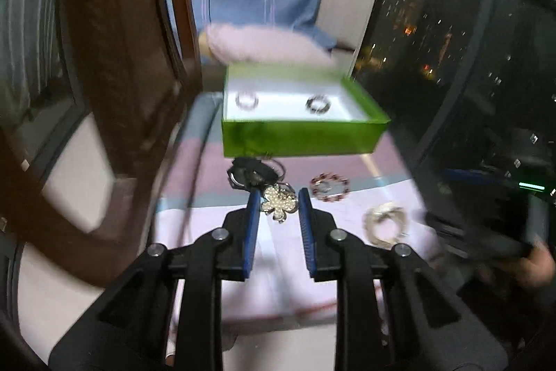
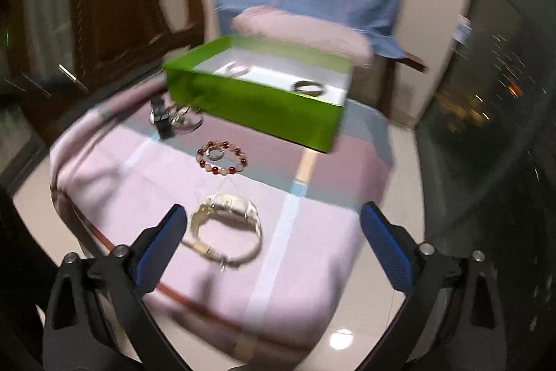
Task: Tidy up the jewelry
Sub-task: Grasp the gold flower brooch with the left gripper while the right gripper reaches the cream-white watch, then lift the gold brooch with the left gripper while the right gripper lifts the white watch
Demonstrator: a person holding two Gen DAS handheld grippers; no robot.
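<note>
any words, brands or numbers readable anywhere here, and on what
None can be read in either view.
green box: plain sides, no print visible.
white watch: face too blurred to read.
dark watch: too small and blurred to read.
pink cloth: stripes only, no lettering.

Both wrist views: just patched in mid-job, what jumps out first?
The bright green box dominates, standing at the far side of the pink cloth with two bracelets already inside on its white floor. In the left wrist view, the left tool brackets a pearly flower brooch. In the right wrist view, the right tool stands wide open at a white watch, with a red beaded bracelet beyond.
</note>
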